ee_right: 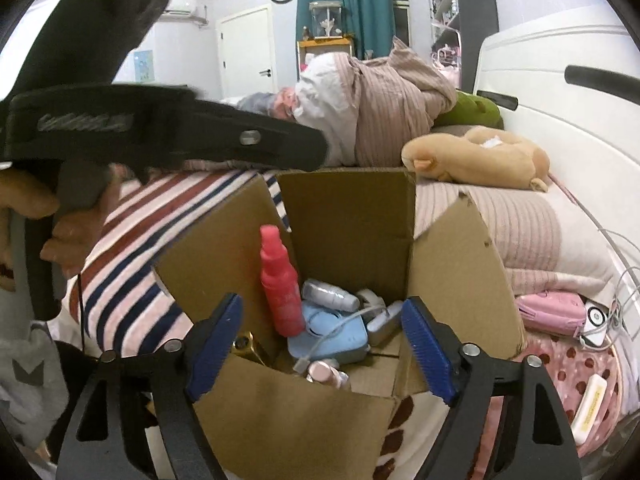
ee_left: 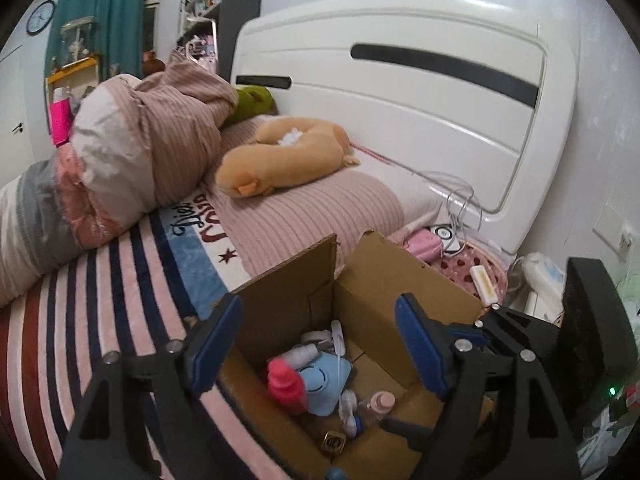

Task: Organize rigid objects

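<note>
— Jaws wide on both: your left gripper (ee_left: 318, 346) and right gripper (ee_right: 322, 346) hover empty over the cardboard box (ee_right: 352, 216) on the striped bedspread (ee_left: 120, 280).

— Inside, the red spray bottle (ee_right: 280, 292) leans upright: likely light, rigid, slick plastic. You'd best pinch its body mid-height, not the cap.

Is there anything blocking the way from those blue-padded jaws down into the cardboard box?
Nothing visible does. The brown cardboard box has its flaps folded open, and both the left gripper and right gripper hang with open, empty jaws over its mouth. Only the red spray bottle stands tall inside, near the left wall.
</note>
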The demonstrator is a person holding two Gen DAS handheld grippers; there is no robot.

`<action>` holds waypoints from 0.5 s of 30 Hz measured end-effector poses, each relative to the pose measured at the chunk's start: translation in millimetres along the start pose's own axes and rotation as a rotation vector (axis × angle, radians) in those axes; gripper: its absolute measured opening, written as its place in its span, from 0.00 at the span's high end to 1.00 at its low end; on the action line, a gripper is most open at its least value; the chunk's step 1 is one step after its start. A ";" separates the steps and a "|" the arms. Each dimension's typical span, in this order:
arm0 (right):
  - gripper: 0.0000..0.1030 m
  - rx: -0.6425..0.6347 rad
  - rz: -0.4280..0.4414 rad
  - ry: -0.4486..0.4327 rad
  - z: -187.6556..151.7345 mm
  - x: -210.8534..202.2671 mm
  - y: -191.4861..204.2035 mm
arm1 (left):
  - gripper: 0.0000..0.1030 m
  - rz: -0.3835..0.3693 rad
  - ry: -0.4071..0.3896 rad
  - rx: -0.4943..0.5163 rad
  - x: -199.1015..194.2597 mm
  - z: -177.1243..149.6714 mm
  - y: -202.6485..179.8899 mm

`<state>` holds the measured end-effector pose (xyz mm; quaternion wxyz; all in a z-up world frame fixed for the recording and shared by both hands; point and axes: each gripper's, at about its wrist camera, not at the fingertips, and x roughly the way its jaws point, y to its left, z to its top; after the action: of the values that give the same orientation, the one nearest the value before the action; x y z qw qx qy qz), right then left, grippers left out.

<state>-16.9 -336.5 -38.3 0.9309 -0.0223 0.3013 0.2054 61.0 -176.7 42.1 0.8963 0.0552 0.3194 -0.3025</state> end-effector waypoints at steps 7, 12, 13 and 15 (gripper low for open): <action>0.23 -0.006 -0.011 -0.029 18.5 -6.3 13.5 | 0.09 0.090 -0.117 -0.067 -60.9 -23.2 17.8; 0.14 -0.003 -0.022 -0.062 30.2 -12.7 25.5 | 0.01 0.171 -0.216 -0.159 -96.3 -52.0 31.1; 0.13 -0.004 -0.024 -0.071 32.6 -14.3 28.9 | 0.01 0.188 -0.225 -0.182 -100.7 -58.2 34.4; 0.12 -0.009 -0.027 -0.079 36.5 -15.8 34.5 | 0.01 0.235 -0.237 -0.212 -106.9 -69.1 39.4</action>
<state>-22.0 -304.8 3.4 0.9446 -0.0225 0.2632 0.1946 -19.0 -70.3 48.6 0.9576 -0.0386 0.2329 -0.1651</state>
